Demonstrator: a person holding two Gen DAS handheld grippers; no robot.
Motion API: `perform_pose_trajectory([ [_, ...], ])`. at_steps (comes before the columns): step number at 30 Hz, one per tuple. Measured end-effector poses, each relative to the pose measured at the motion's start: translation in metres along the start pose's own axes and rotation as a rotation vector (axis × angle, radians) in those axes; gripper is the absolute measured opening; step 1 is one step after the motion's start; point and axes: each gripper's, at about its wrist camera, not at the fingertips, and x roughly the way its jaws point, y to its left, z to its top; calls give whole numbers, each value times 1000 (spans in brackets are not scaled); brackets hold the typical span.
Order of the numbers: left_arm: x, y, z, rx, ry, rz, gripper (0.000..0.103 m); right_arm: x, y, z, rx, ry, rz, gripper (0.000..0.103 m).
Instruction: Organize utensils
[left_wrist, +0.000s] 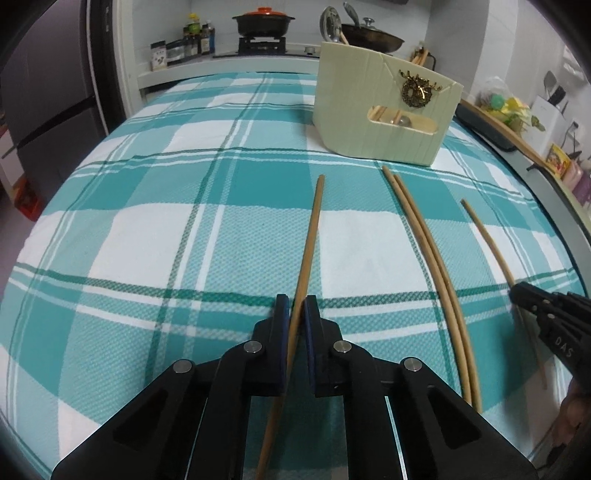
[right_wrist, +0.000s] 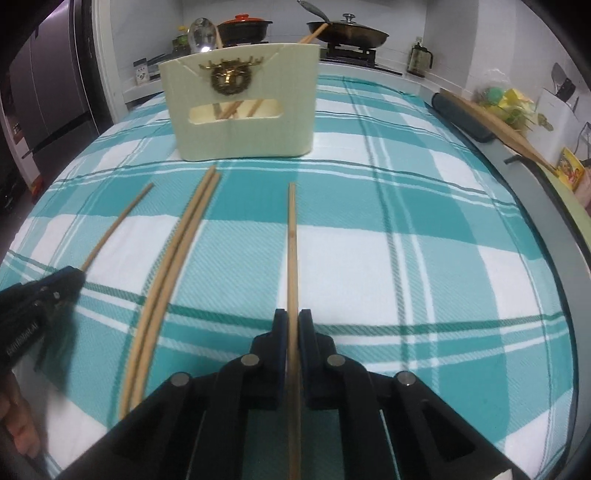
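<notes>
Wooden chopsticks lay on the checked cloth (left_wrist: 147, 240) before the holder (left_wrist: 384, 110). Each claw, left (left_wrist: 295, 310) and right (right_wrist: 291, 325), was clenched on one chopstick (left_wrist: 312, 229) (right_wrist: 291, 240); gripped far back, either could swing and miss the holder.

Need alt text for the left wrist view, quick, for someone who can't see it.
The left gripper is shut on one wooden chopstick lying on a teal plaid cloth. Two more chopsticks lie to its right, with a cream utensil holder beyond.
</notes>
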Motion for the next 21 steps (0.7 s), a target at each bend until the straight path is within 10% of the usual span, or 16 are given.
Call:
perform_pose_trajectory([
  [1, -3, 1, -4, 4, 1, -1, 16, -5, -7, -7, 0, -3, -4, 6],
  [3, -10, 1, -11, 12, 3, -11, 67, -12, -16, -18, 6, -18, 0, 12],
  [5, -16, -1, -19, 25, -3, -12, 85, -17, -22, -29, 7, -31, 18, 60],
  [21, -9, -11, -26, 79, 28, 31, 96, -24, -25, -53, -13, -109, 32, 71],
])
